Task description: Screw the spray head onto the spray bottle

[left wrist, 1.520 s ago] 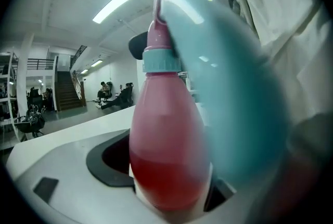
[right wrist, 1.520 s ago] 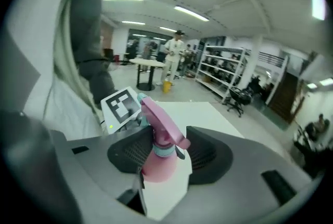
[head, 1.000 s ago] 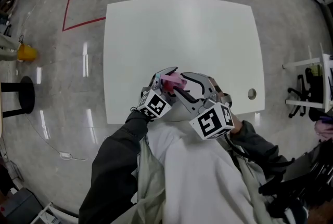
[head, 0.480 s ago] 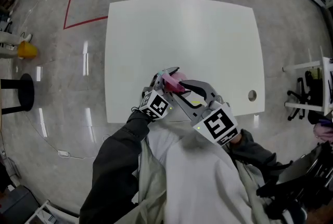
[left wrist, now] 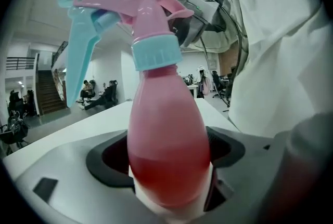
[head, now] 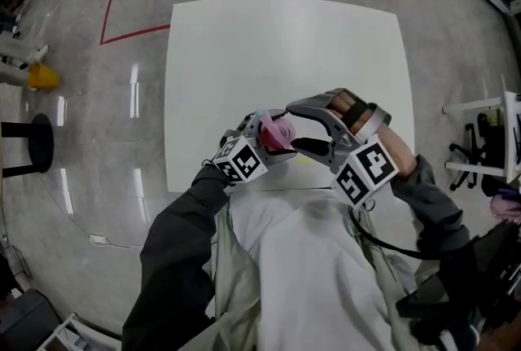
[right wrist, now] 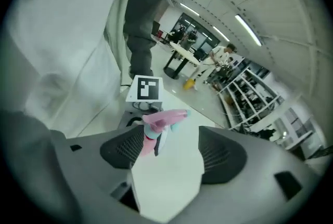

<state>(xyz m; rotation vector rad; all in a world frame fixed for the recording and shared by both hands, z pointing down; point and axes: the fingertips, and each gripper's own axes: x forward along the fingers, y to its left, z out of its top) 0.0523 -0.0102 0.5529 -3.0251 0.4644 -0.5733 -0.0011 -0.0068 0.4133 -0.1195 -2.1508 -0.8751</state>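
Note:
A pink spray bottle (left wrist: 167,134) with red liquid stands upright in my left gripper (left wrist: 169,176), which is shut on its body. The pink spray head (left wrist: 130,4) with a light blue trigger sits on the bottle's neck by its light blue collar (left wrist: 154,51). In the head view the bottle (head: 281,132) is held over the table's near edge. My right gripper (head: 295,128) faces it from the right and its jaws have just been opening. In the right gripper view the spray head (right wrist: 164,118) shows at the mouth of the right gripper (right wrist: 169,150), and neither pad touches it.
The white table (head: 285,48) has a small round hole (head: 394,148) near its front right corner. On the floor are a black stool (head: 24,150) and a yellow object (head: 41,79) at the left, and a white rack (head: 488,138) at the right.
The right gripper has rolled, its marker cube swinging up and to the right, and its jaws have come off the spray head and spread wide. The left gripper keeps the bottle almost still.

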